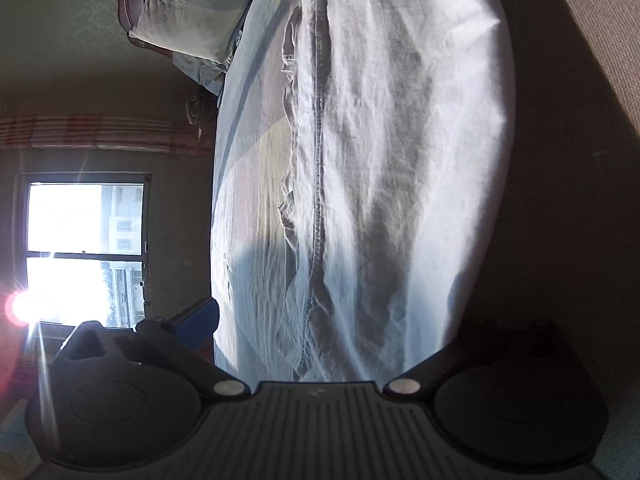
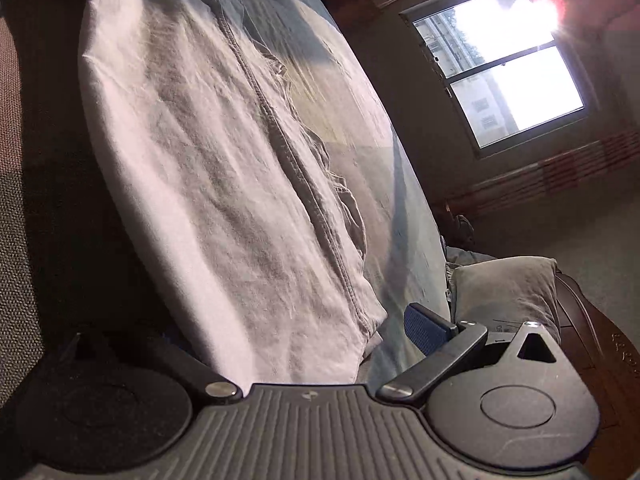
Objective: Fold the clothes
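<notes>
White garment (image 1: 380, 160) spans between both grippers' spread jaws.

Both cameras are rolled way over on their sides, so each wrist is turned about a quarter turn. On the left gripper (image 1: 336, 328) the jaws look spread wide: one finger (image 1: 196, 320) with a blue pad sits off to the left of its view, and the other finger (image 1: 500, 336) is just a dark shape on the right. The right gripper (image 2: 280, 336) is much the same, with its blue-padded finger (image 2: 428, 328) out on the right and the other finger (image 2: 132, 344) lost in shadow on the left. White cloth runs down between the fingers of both, but I can't tell if either is actually pinching it.
</notes>
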